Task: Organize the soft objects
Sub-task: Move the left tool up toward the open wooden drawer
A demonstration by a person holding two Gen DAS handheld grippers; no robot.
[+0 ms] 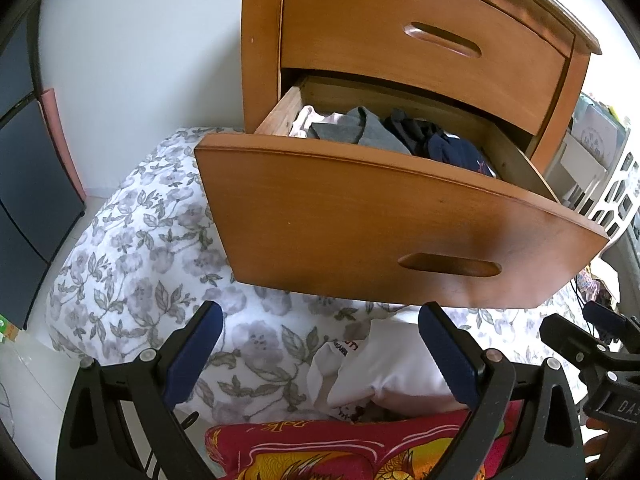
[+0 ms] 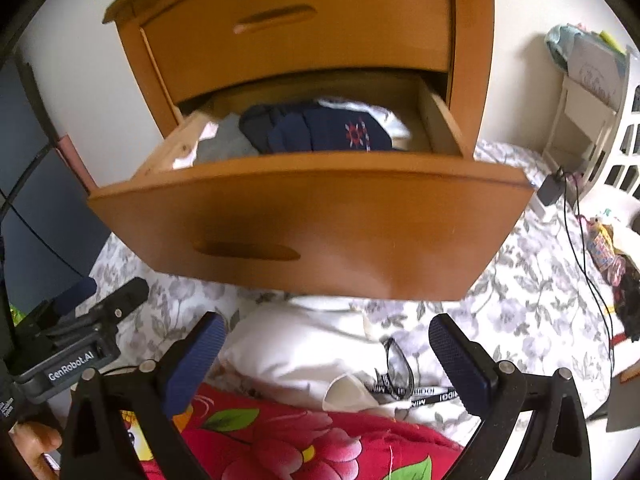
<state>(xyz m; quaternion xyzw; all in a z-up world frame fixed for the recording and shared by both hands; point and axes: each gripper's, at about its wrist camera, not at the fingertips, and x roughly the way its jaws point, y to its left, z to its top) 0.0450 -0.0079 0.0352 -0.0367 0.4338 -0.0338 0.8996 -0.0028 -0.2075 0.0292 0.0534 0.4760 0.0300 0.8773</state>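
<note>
**Both claws spread above the bed, lower drawer standing open**

The lower drawer [image 1: 400, 216] of the wooden chest [image 1: 420, 40] is seen pulled well out, its curved front hanging over the bed [image 1: 132, 264]. Inside it, folded clothes are packed side by side: a pale piece at the left wall, a grey garment [image 1: 368, 132] next to it, and a navy garment [image 2: 336, 130] with a small red and white motif toward the right. The upper drawer [image 2: 296, 24] is shut.

The left claw [image 1: 320, 356] is held spread wide, nothing between its blue pads [image 1: 196, 352]. Below it, a white garment [image 1: 384, 368] with dark lettering is lying rumpled on the floral bedsheet, and the right-hand pad is seen just over that garment's edge; whether it touches cannot be told. A red flowered cloth [image 1: 320, 448] is spread at the near edge.

The right claw [image 2: 326, 360] is likewise spread fully, and nothing is gripped. The same white garment [image 2: 304, 348] is seen beneath the gap, with a black printed lanyard [image 2: 412, 392] looped across it. The red flowered cloth [image 2: 288, 444] is lying nearest the camera.

Further right on the bed, a dark adapter [image 2: 550, 192] with a black cable is lying, and a white slatted basket [image 2: 616, 148] is standing at the edge.
</note>
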